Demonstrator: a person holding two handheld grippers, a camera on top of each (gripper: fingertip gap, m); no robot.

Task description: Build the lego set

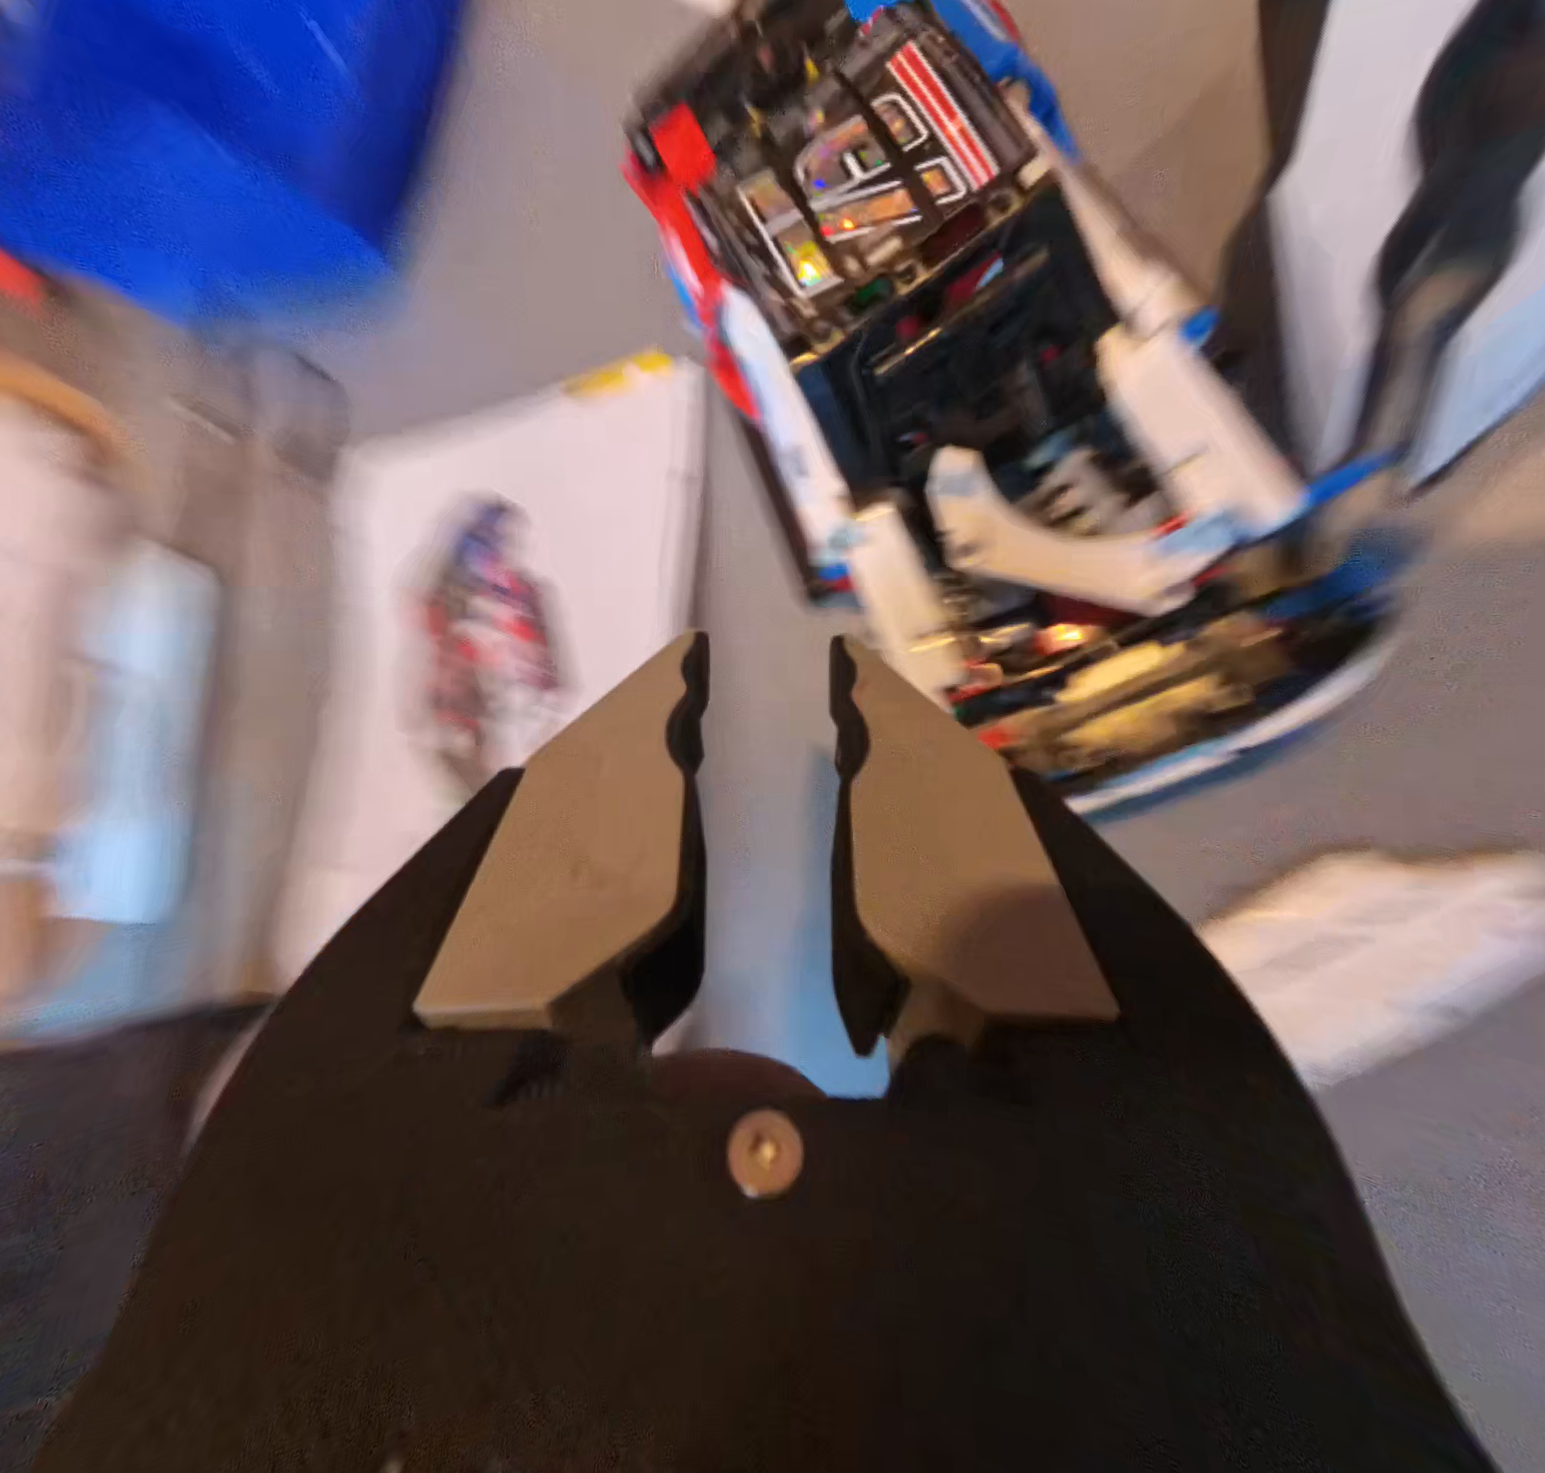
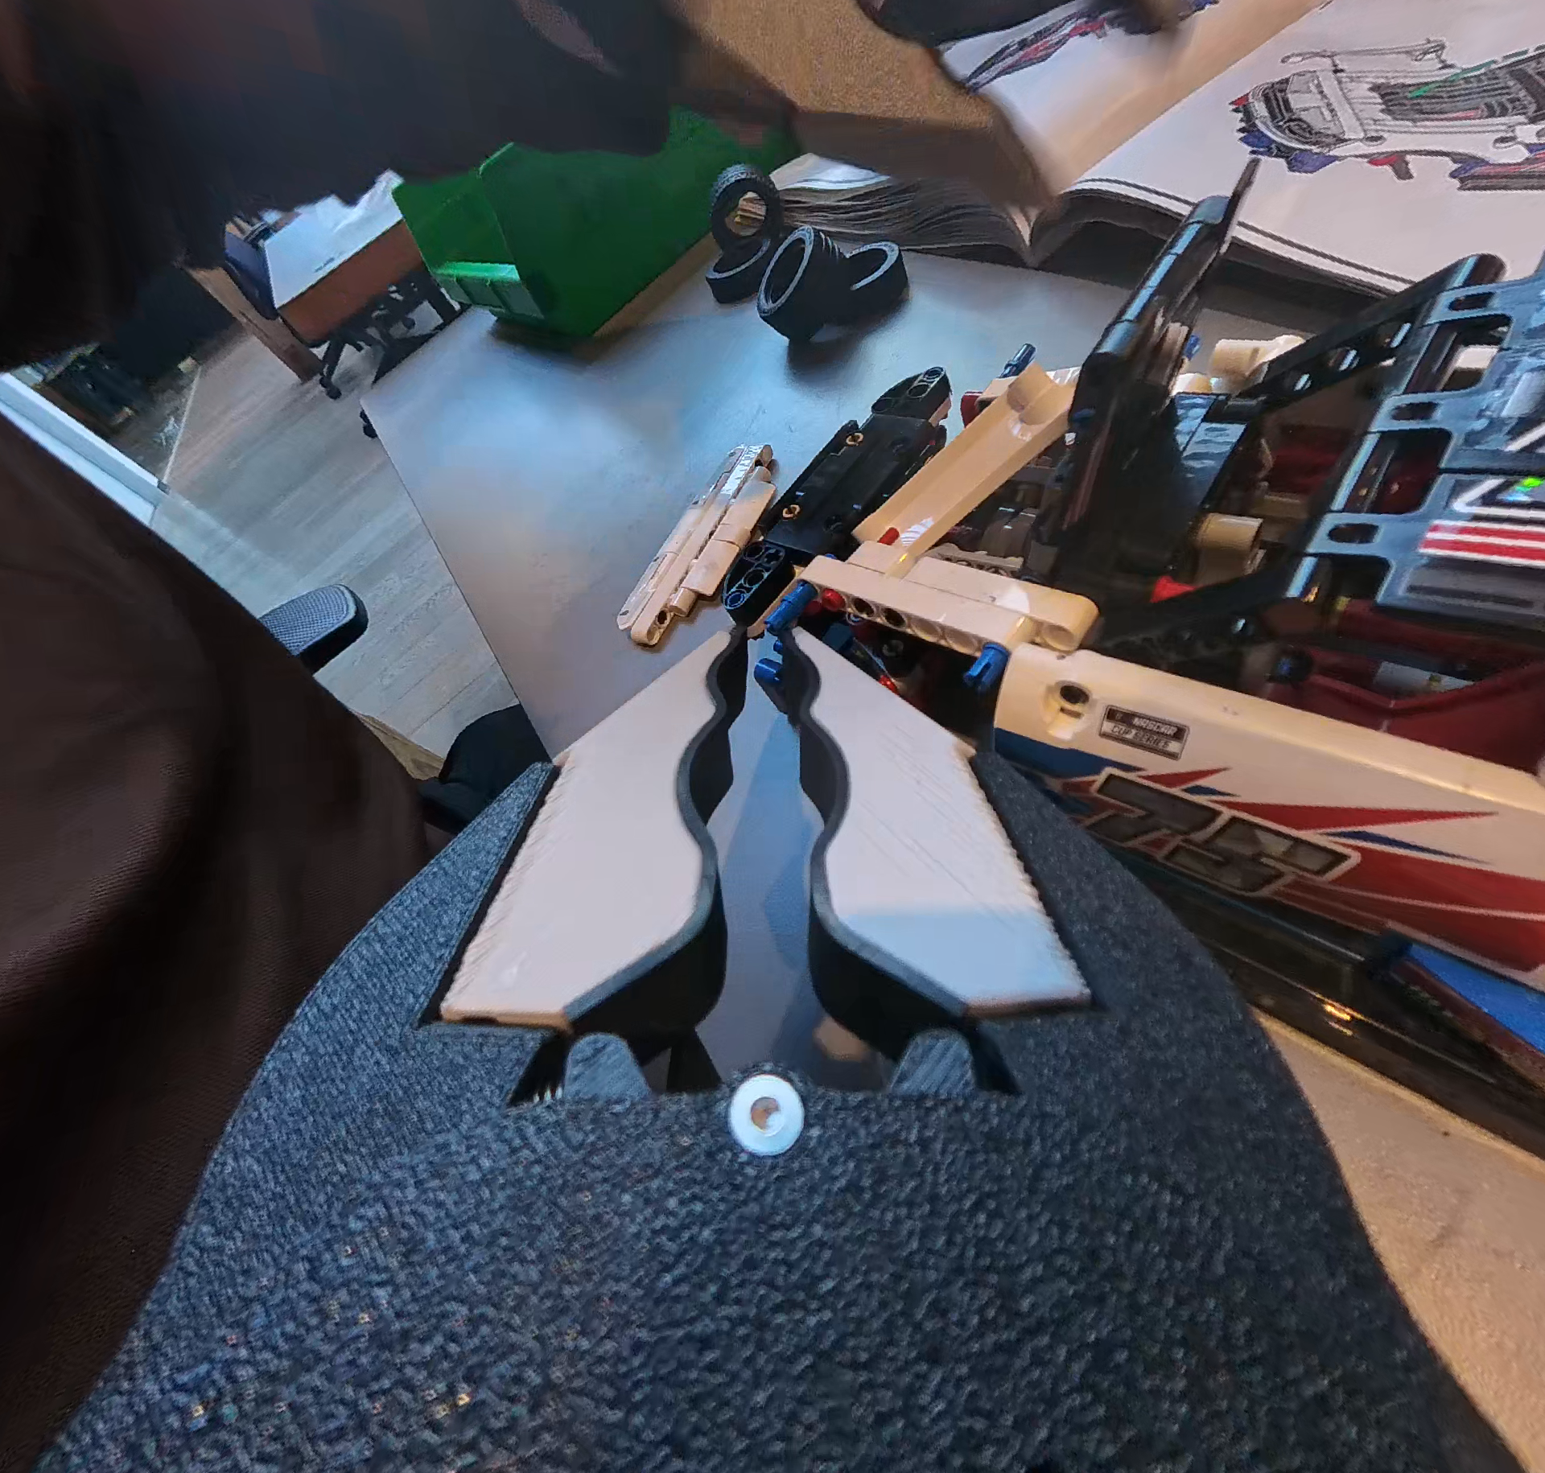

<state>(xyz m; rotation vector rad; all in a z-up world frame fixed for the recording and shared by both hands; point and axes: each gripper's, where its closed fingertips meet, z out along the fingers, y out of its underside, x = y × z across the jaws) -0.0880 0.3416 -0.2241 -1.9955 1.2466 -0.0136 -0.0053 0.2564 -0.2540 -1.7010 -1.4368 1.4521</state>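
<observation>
Two grippers show, one per wrist view, and neither has hold of anything. Nearest in the right wrist view, the right gripper (image 2: 762, 649) has its jaws almost together, only a narrow slit at the tips, which sit just short of a blue pin on the lego car (image 2: 1237, 681). That car, white with red and blue side panels over a black frame, fills the right of the grey table (image 2: 535, 463). Just beyond the tips lie a loose white beam piece (image 2: 698, 547) and a black piece (image 2: 844, 472). Farther off are black tyres (image 2: 807, 267), a green bin (image 2: 585, 238) at left, and the open instruction booklet (image 2: 1338, 121) at far right. In the blurred left wrist view, the left gripper (image 1: 769, 655) is parted by a clear gap, hovering near the car's end (image 1: 961, 363), with a blue bin (image 1: 209, 95) at far left.
</observation>
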